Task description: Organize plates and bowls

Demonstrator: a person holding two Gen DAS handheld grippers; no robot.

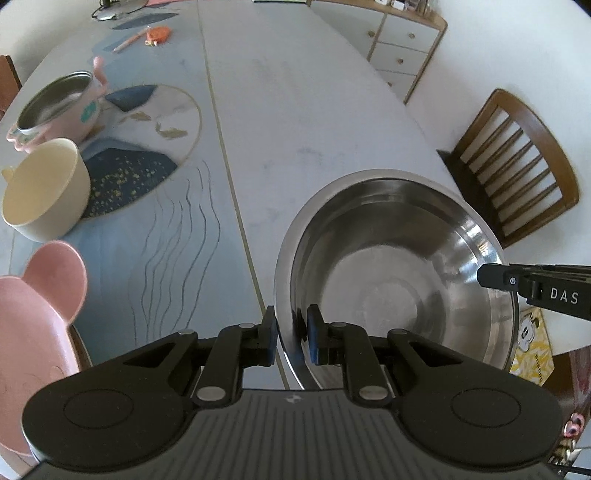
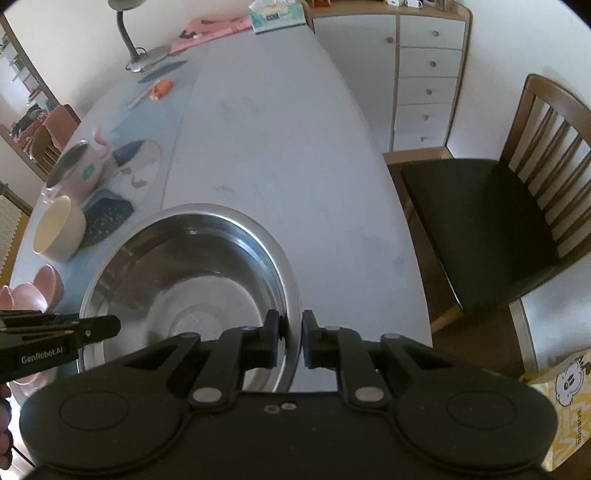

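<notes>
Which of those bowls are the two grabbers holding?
The big steel bowl. Both grippers' fingers straddle its rim on opposite sides; the cream bowl and pink-sided pot sit untouched.

Chair (image 2: 491, 218) w/ drawers (image 2: 428, 77) behind; lamp (image 2: 129, 37), tissue box (image 2: 277, 16).

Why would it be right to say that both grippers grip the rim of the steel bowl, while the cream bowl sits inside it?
It would not. Both grippers, left and right, do have their jaws astride the steel bowl rim, but the cream bowl stands apart on the table, beside the pink pot. The left wrist view shows this.
</notes>
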